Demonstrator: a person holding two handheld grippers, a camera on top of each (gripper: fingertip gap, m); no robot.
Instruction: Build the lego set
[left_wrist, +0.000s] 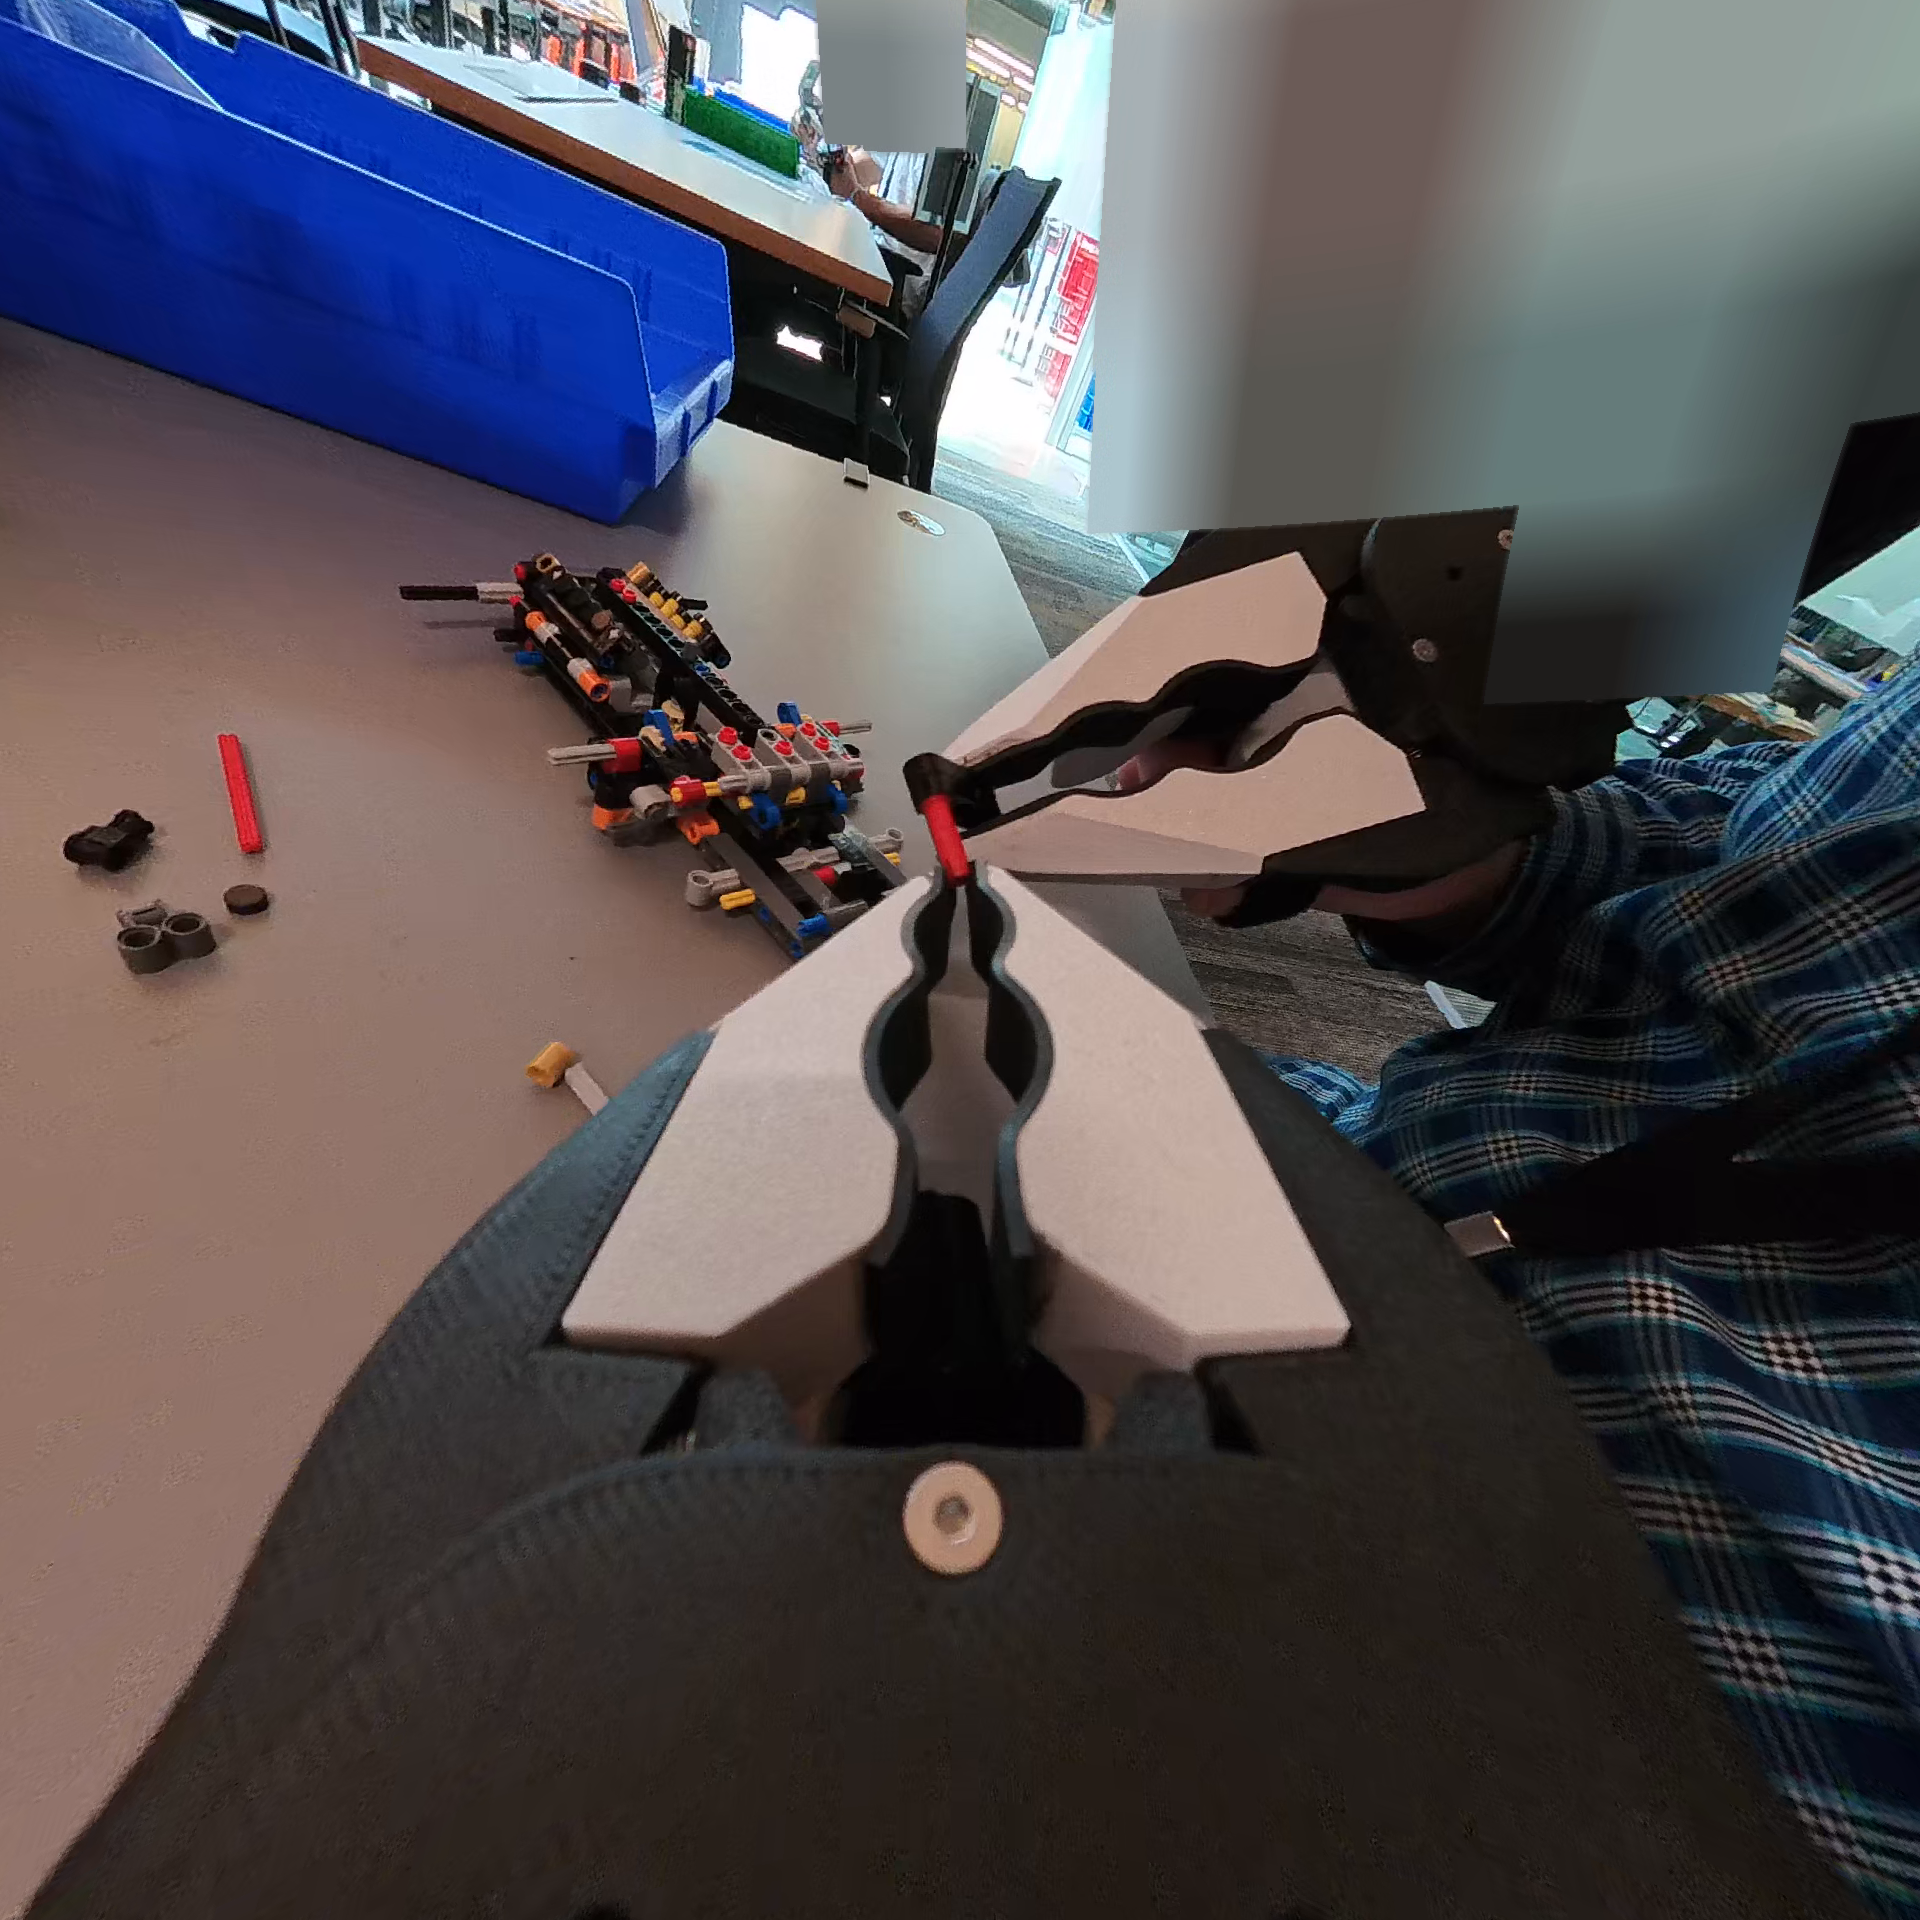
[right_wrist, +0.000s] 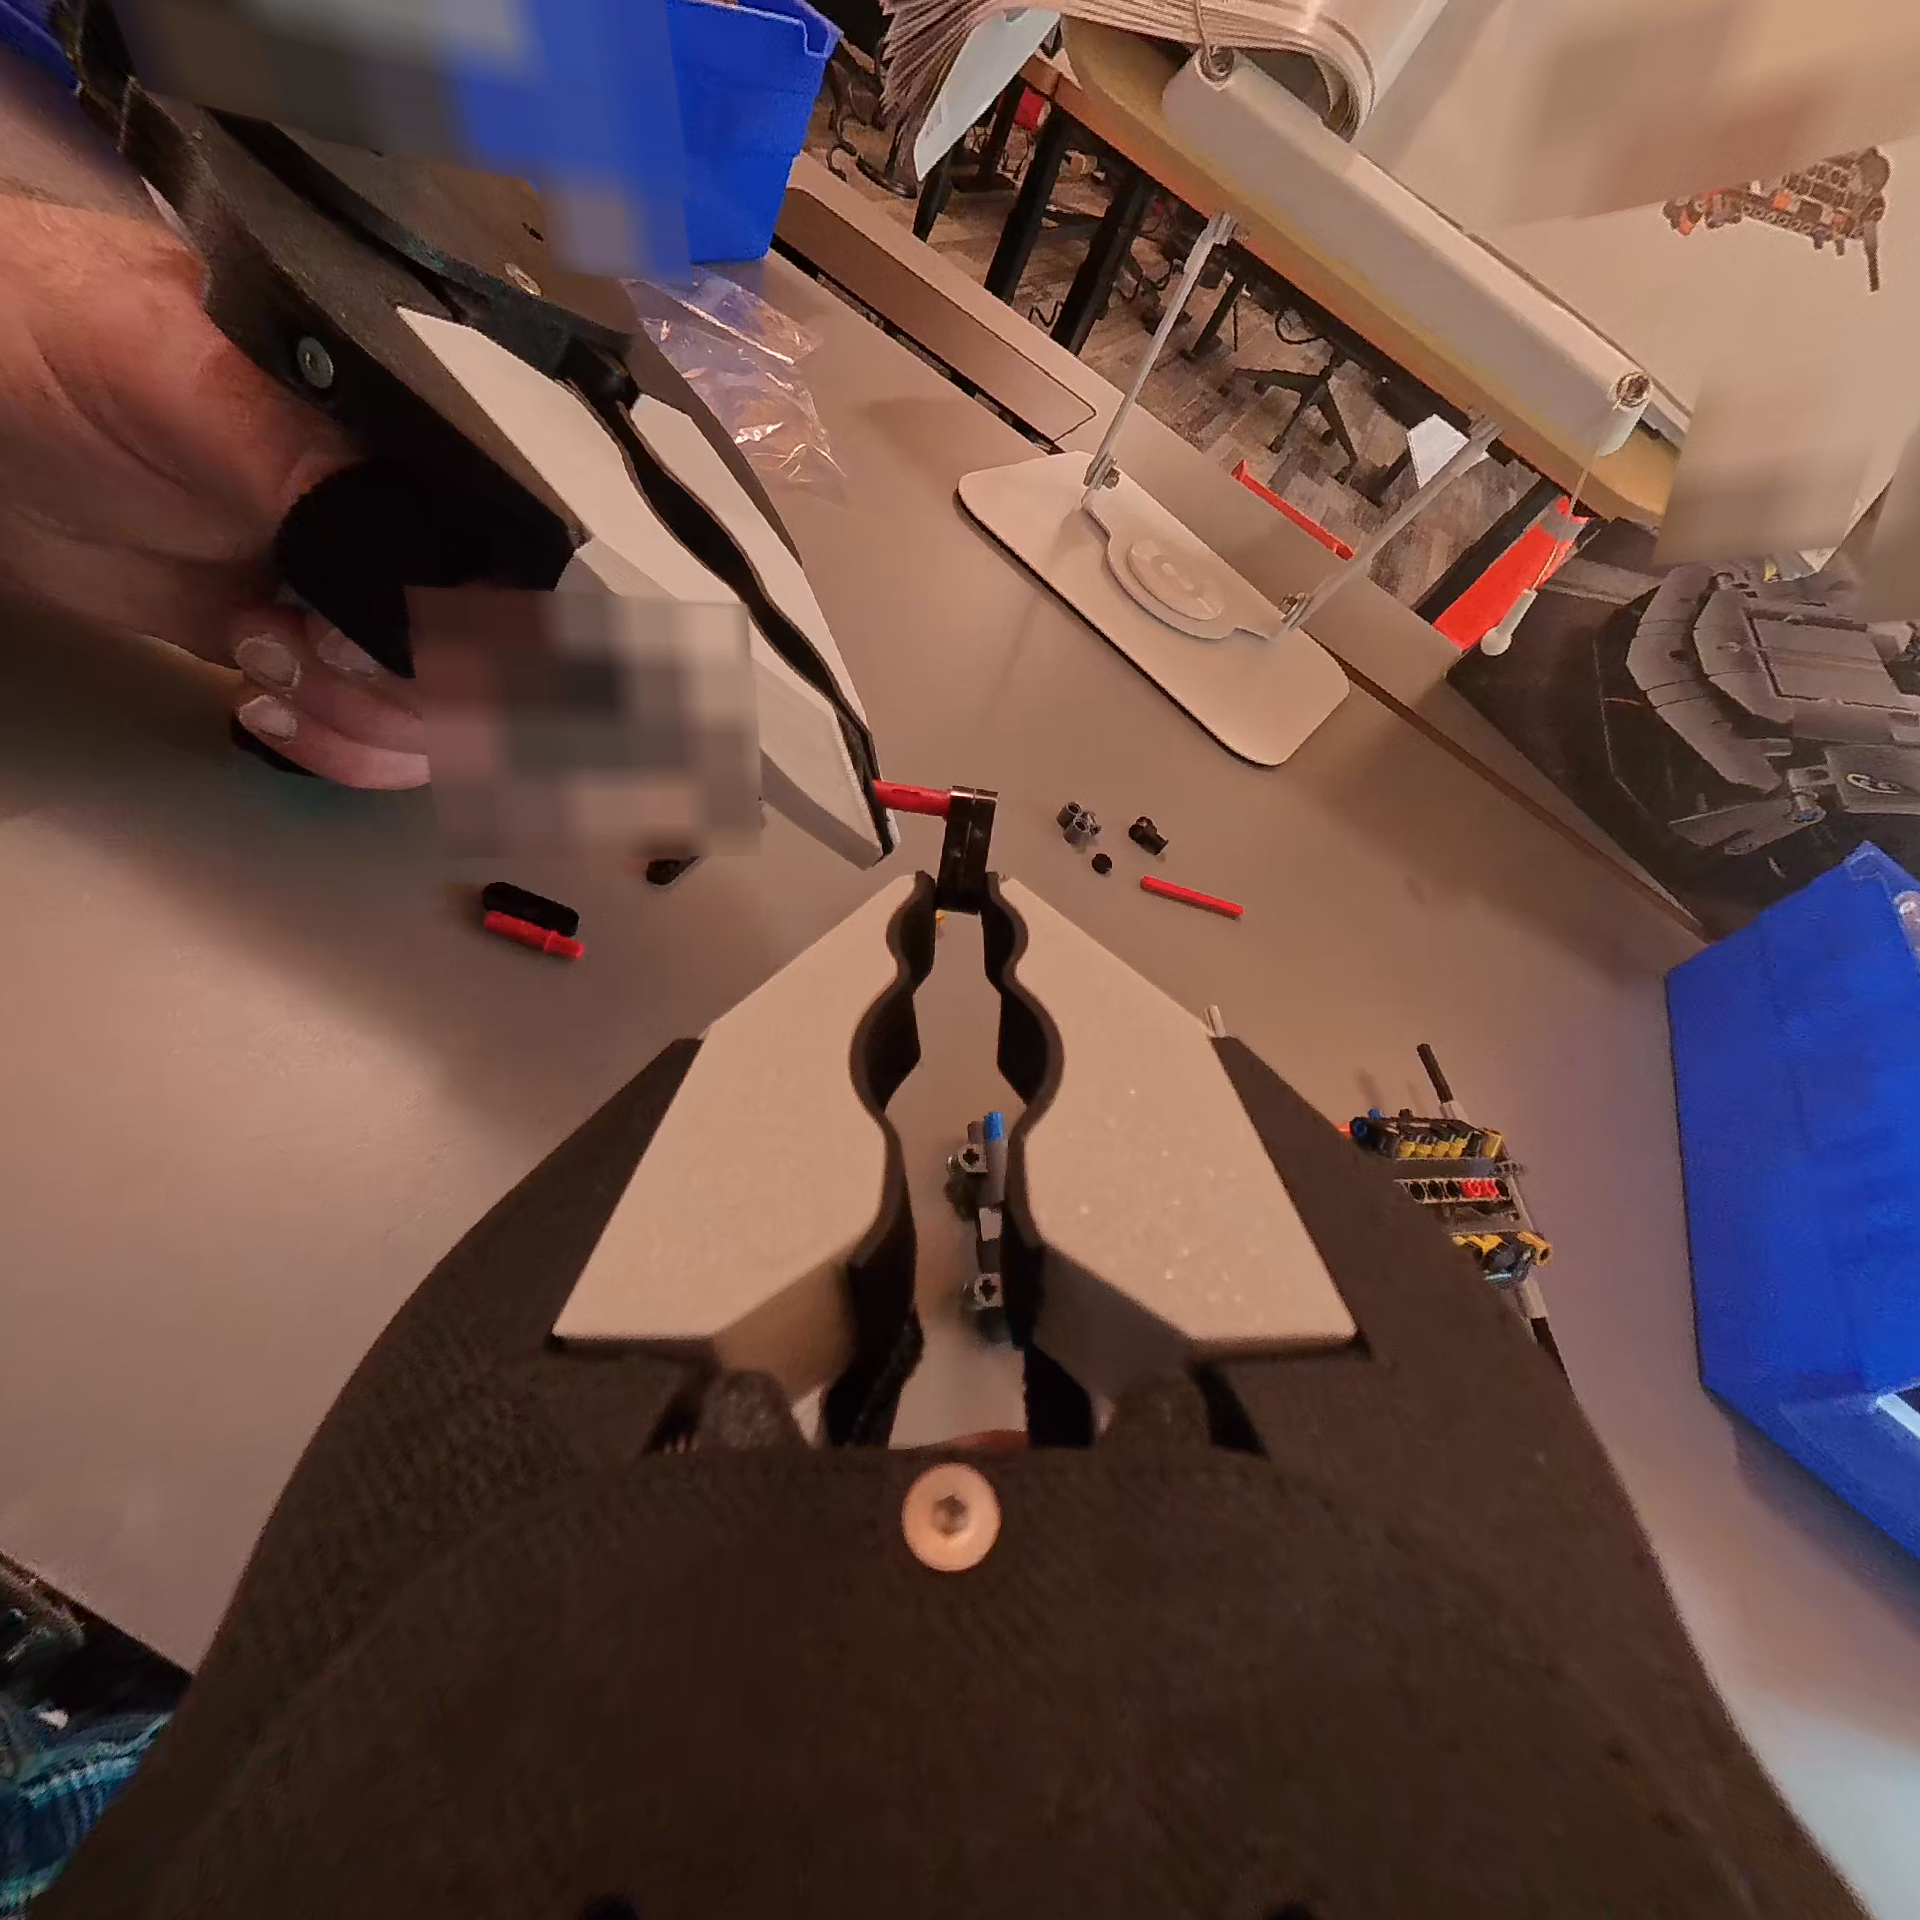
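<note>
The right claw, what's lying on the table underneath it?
Through the right claw gap, a small grey lego piece with a blue tip lies on the table. The white fingers cover anything beside it.

The left gripper (left_wrist: 954, 883) and right gripper (right_wrist: 961, 896) are meeting tip to tip (nearly at right angles), both clamping down, each gripped by a hand (right_wrist: 135, 468).

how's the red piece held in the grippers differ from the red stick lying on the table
The red pin is short and stubby; the red axle is long and thin. The pin is up in the air, pinched by the left gripper and joined to the black connector that the right gripper holds; the axle lies flat and loose on the table, untouched. Both are red.
</note>
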